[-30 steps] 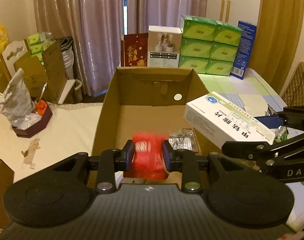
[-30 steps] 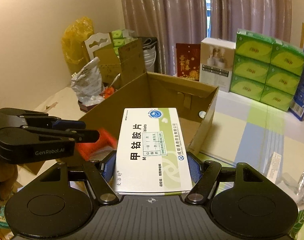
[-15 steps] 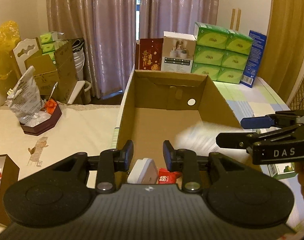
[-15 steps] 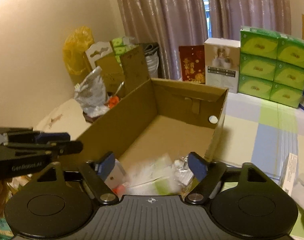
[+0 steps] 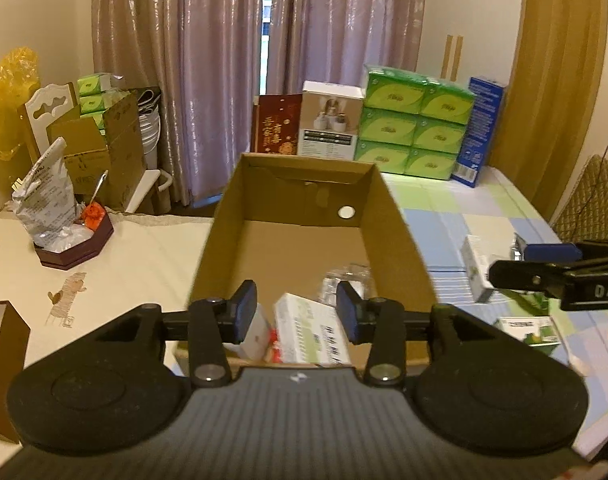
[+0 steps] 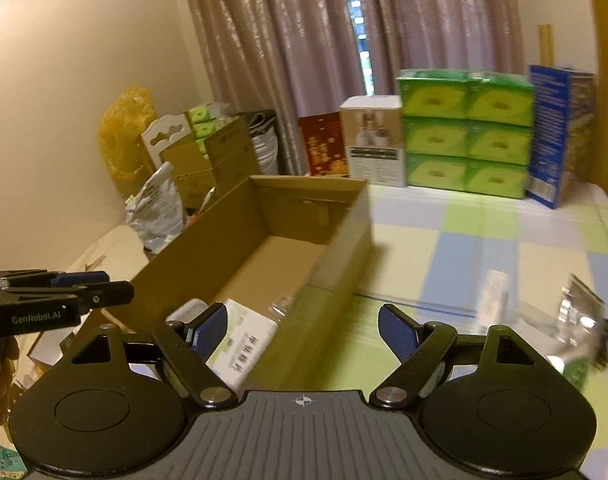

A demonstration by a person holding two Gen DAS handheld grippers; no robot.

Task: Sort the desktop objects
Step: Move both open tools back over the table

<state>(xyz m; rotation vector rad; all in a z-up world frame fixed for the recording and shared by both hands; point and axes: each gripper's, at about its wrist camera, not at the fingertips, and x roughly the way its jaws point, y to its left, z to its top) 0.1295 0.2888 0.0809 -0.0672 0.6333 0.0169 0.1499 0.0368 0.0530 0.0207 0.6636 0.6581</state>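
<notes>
An open cardboard box [image 5: 396, 224] [image 6: 344, 240] stands on the table. Inside at its near end lie a white and green medicine box [image 5: 310, 330] [image 6: 239, 340], a small white object [image 5: 253, 338], a red packet [image 5: 275, 350] and clear blister packs [image 5: 346, 280]. My left gripper [image 5: 296, 312] is open and empty over the box's near edge. My right gripper [image 6: 301, 334] is open and empty, above the box's right wall and the checked tablecloth. It also shows from the side in the left wrist view [image 5: 556, 268].
Small white and green boxes [image 5: 478, 268] [image 5: 530, 328] and shiny packets [image 6: 576, 312] lie on the cloth right of the box. Green tissue packs [image 5: 414, 136], a white carton [image 5: 330, 122] and a blue box [image 5: 480, 128] stand at the back. A dark tray with a bag [image 5: 69, 240] sits left.
Both grippers opened and dropped their loads into the box: the red packet from the left, the medicine box from the right. The right gripper has swung right, away from the box.
</notes>
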